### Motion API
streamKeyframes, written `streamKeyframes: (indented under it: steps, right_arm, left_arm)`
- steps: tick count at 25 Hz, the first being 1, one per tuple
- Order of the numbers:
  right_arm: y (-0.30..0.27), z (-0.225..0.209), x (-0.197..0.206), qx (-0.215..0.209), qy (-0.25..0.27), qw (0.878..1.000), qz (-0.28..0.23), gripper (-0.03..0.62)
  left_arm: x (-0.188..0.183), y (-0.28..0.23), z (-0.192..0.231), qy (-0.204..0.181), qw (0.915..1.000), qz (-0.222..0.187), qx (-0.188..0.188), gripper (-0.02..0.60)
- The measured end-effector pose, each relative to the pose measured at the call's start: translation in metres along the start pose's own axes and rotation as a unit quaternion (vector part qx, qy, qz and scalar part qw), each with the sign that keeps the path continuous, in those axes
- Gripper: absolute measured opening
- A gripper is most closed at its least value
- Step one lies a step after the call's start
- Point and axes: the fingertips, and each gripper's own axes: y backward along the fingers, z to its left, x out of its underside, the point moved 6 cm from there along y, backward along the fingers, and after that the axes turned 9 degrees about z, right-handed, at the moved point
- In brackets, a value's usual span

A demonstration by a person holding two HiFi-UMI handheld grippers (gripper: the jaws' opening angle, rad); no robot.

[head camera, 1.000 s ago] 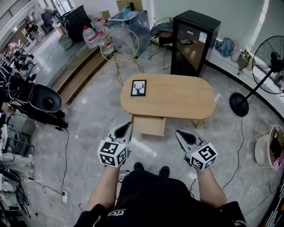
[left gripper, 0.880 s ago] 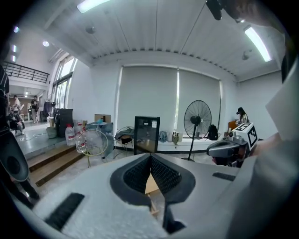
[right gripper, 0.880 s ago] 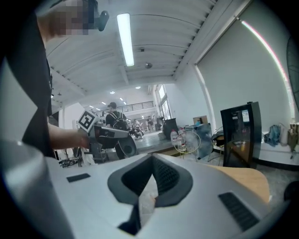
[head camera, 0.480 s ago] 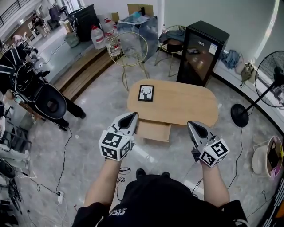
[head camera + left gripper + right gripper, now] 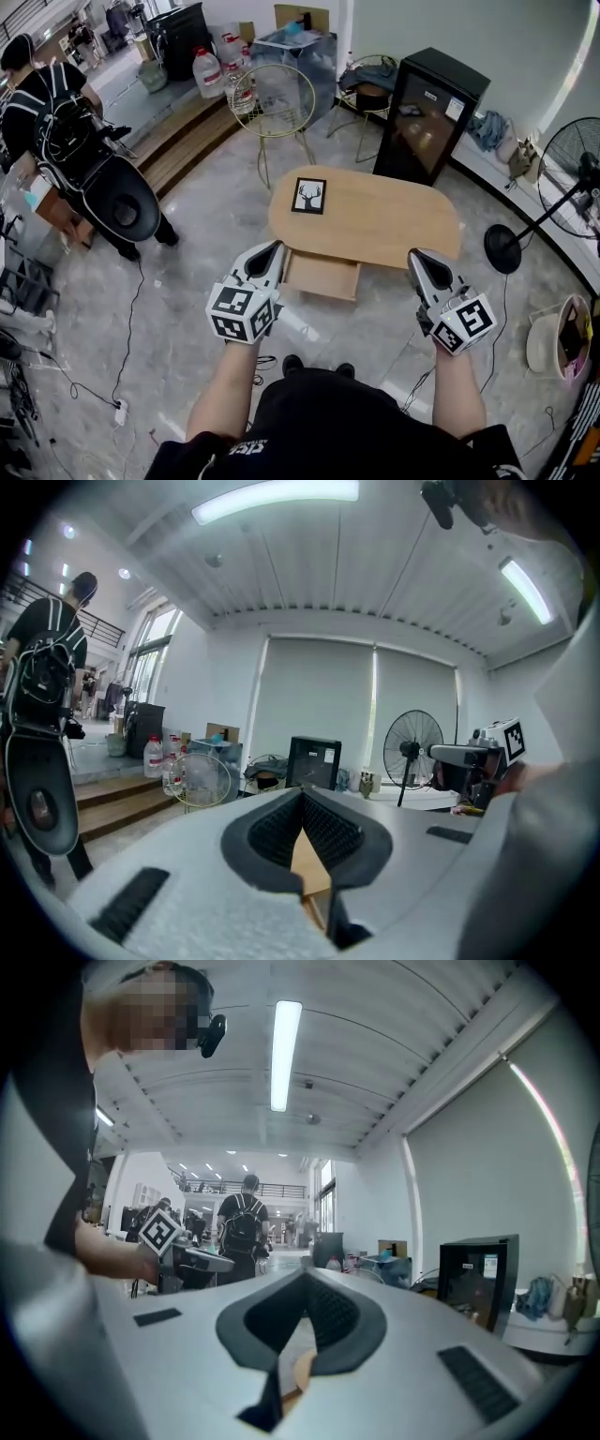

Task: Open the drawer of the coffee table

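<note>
Both your claws, the left gripper and the right gripper, hang closed and empty over the grey marble floor. Between them, the light wooden drawer juts open from the near edge of the oval wooden coffee table. On the table's far left corner lies a black-framed deer picture.
</note>
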Motion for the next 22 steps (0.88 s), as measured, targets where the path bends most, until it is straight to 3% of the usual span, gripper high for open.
streamKeyframes:
  steps: [22]
  right_arm:
    - [-0.011, 0.010, 0.014, -0.003, -0.018, 1.000, -0.002, 0.002]
  left_arm:
    - [-0.001, 0.009, 0.007, -0.022, 0.9995, 0.002, -0.022, 0.009]
